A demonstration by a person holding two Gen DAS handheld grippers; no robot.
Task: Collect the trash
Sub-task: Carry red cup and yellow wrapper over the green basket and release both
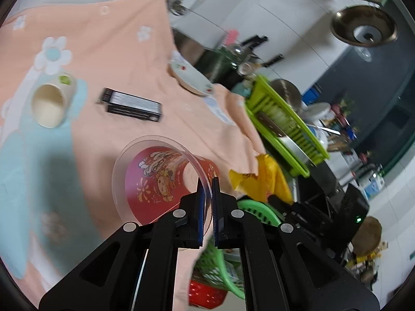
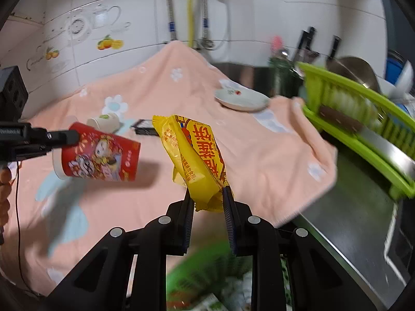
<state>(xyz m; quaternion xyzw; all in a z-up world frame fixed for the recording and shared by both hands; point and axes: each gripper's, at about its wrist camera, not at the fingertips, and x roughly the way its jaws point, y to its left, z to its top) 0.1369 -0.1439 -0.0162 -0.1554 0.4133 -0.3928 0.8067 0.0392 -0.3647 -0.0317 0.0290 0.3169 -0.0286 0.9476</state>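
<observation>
My left gripper point(image 1: 207, 184) is shut on the clear rim of a red printed plastic cup point(image 1: 158, 181) and holds it tilted above the peach cloth point(image 1: 116, 51). The cup also shows in the right wrist view point(image 2: 103, 155), with the left gripper point(image 2: 70, 137) on it. My right gripper point(image 2: 206, 194) is shut on a yellow snack wrapper point(image 2: 193, 153), held up over the cloth's front edge. The wrapper also shows in the left wrist view point(image 1: 262, 178). A green bin point(image 1: 249, 212) sits below the table edge, also seen blurred in the right wrist view point(image 2: 202, 274).
On the cloth lie a tipped white paper cup point(image 1: 50, 103), a black box point(image 1: 132, 105) and a white plate point(image 1: 192, 75). A lime dish rack point(image 1: 282, 127) with dishes stands to the right on the steel counter point(image 2: 350, 220). Tiled wall behind.
</observation>
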